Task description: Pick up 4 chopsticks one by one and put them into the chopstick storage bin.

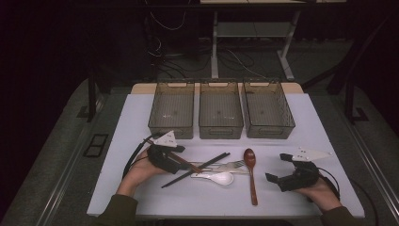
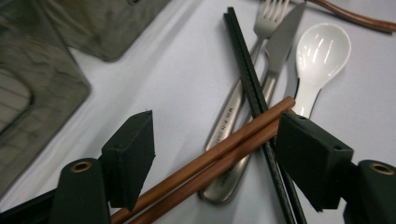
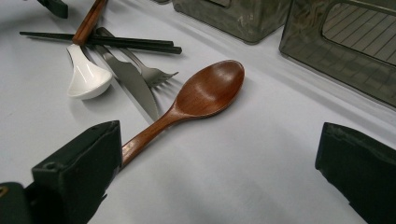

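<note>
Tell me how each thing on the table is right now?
Left gripper: jaws open around the brown chopsticks.
Right gripper: open, holding nothing.
Black chopsticks: lying across the fork and knife.
White spoon: bowl up.
Wooden spoon: lying flat, bowl up.
Three bins: empty.

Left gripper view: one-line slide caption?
Left gripper straddles brown chopsticks lying across black chopsticks and fork.

Black tongs (image 1: 183, 159) with blocky pads, brass-ringed holes, grey triangular plates, trailing cables; seemingly olive sleeves (image 1: 115, 209).
</note>
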Tool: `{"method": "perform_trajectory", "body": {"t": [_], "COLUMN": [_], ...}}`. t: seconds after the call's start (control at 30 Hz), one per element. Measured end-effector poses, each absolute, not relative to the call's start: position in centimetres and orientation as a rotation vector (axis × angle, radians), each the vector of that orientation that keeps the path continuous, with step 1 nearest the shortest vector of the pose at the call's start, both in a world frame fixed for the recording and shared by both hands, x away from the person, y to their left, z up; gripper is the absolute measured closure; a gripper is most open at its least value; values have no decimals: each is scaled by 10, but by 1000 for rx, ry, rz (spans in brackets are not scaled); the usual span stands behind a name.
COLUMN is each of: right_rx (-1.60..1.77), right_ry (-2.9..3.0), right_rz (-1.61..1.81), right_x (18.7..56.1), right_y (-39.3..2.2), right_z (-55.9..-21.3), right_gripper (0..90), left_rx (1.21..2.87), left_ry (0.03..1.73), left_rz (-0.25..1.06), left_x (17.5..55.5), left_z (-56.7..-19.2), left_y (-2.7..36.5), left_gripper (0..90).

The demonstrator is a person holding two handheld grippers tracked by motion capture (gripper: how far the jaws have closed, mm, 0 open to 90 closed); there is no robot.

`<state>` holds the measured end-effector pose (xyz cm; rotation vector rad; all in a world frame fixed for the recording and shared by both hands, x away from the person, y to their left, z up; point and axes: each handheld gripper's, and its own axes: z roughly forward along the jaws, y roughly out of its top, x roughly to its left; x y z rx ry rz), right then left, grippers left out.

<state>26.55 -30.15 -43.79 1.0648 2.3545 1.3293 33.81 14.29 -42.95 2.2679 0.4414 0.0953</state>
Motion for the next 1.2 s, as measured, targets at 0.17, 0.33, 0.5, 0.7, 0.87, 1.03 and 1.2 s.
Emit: {"method": "perform_trajectory", "body": {"t": [0.17, 0.33, 0.5, 0.7, 0.87, 1.03, 1.2], "right_rx": [1060, 1060, 1062, 1063, 1061, 1062, 1062], "right_ry": [2356, 2357, 2359, 2359, 2361, 2360, 2360], "right_rz": [1330, 1331, 1330, 1330, 1330, 1329, 1329], "right_x": [265, 266, 265, 266, 266, 266, 266], "right_y": [-301, -301, -301, -301, -301, -302, -302], "right_z": [-438, -438, -438, -438, -438, -438, -438], "right_gripper": [7, 7, 7, 7, 7, 7, 7], "left_rx": [2288, 2303, 2315, 2330, 2337, 2341, 2344], "left_ry": [408, 385, 374, 374, 375, 375, 376], "left_rz": [82, 80, 85, 83, 84, 87, 87], "left_x": [337, 336, 336, 337, 336, 337, 337], "left_z": [-431, -433, -435, -437, -438, -438, -438], "left_y": [139, 136, 135, 135, 135, 136, 137], "left_gripper": [332, 360, 389, 428, 467, 482, 492]}}
